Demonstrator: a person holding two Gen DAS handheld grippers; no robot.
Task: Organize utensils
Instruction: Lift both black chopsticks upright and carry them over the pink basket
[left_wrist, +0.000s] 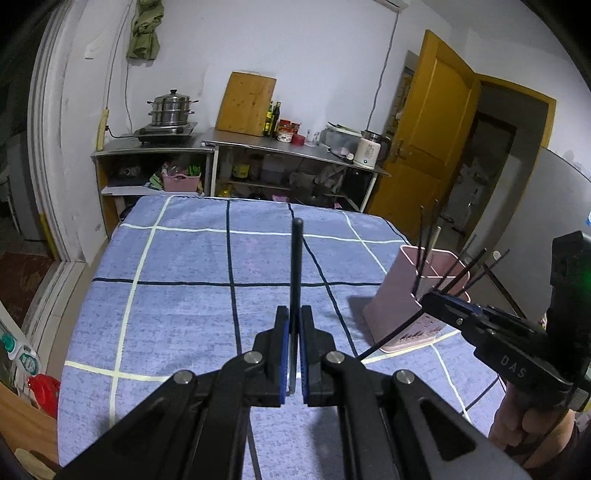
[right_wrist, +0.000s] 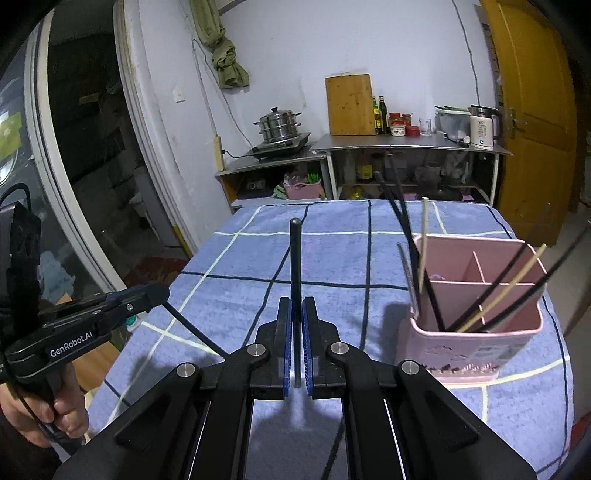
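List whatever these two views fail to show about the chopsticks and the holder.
- Left gripper: black chopstick's lower end, hidden between pads, left wrist view.
- Right gripper: same for its black chopstick.
- Pink holder: compartment bottoms, hidden by walls; print too small.

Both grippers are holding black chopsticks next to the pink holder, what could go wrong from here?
1. The pink plastic utensil holder stands near the right-hand edge of the blue checked tablecloth; a nudge might tip it over the edge.
2. Black and pale chopsticks already lean across its compartments, so the black chopstick in the right gripper may snag them.
3. The left gripper pinches its black chopstick near one end; it could pivot.
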